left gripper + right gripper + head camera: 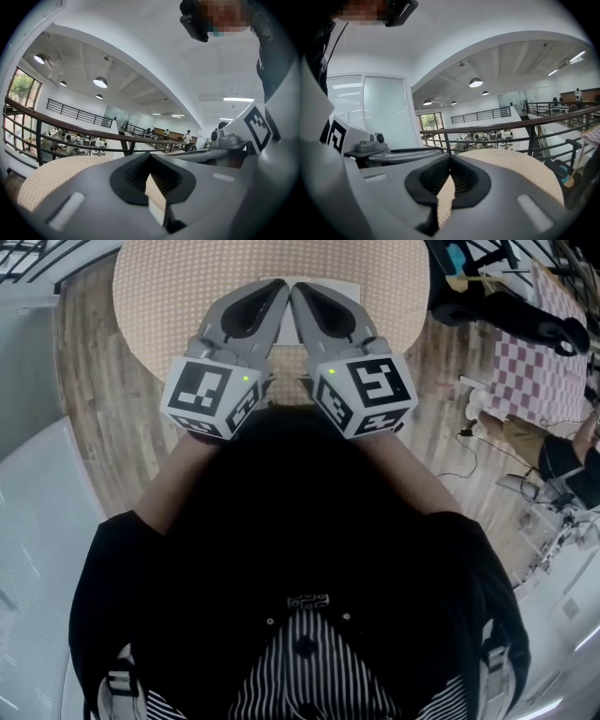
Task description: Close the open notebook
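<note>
Evidently the notebook [337, 284] lies at twelve o'clock just past the left tongs [279, 289] and right tongs [300, 291], both pinched empty, neither nearer, its visible edge running nine-to-three.

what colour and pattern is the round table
The round table is beige with a fine dotted grid; the head view shows it best.

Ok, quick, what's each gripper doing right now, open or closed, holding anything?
Left gripper: closed, jaws together, holding nothing.
Right gripper: closed, jaws together, holding nothing.
</note>
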`<state>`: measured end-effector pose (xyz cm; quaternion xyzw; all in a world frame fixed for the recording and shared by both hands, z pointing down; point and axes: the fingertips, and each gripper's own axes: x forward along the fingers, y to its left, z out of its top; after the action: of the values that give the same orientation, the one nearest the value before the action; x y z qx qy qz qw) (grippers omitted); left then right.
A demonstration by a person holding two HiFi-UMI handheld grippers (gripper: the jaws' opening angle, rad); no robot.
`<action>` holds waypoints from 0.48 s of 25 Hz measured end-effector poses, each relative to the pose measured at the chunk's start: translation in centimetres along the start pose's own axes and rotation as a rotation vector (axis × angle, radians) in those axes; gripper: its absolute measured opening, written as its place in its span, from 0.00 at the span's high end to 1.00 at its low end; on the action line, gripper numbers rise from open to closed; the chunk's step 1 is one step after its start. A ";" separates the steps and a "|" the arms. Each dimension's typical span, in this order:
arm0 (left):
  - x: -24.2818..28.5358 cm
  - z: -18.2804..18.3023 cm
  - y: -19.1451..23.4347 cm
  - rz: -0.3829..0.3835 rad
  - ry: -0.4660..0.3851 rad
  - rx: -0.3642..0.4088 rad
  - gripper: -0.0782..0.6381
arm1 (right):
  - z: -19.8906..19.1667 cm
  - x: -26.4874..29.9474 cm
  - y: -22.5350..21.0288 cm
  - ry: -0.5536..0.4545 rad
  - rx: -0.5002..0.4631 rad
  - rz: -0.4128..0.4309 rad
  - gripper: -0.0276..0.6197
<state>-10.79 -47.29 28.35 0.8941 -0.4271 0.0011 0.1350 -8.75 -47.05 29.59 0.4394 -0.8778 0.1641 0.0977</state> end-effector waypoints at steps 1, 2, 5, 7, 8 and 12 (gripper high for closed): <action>0.0 -0.3 0.0 0.002 0.008 -0.002 0.89 | -0.2 0.0 0.0 0.006 0.004 0.004 0.95; 0.0 -0.7 0.0 0.003 0.016 -0.006 0.89 | -0.5 0.0 -0.1 0.012 0.009 0.008 0.95; 0.3 -1.3 0.0 0.001 0.030 -0.021 0.89 | -0.7 0.1 -0.3 0.019 0.009 0.013 0.95; 0.5 -1.8 -0.1 -0.007 0.044 -0.035 0.89 | -1.0 0.1 -0.7 0.024 0.012 0.012 0.95; 0.7 -2.1 -0.1 -0.012 0.055 -0.048 0.89 | -1.2 0.1 -0.8 0.028 0.017 0.012 0.95; 1.7 -3.1 0.0 -0.014 0.092 -0.063 0.89 | -2.1 0.3 -1.7 0.042 0.025 0.006 0.95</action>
<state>-9.34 -47.87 31.57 0.8912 -0.4142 0.0279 0.1826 -7.46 -47.45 31.98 0.4342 -0.8748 0.1845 0.1103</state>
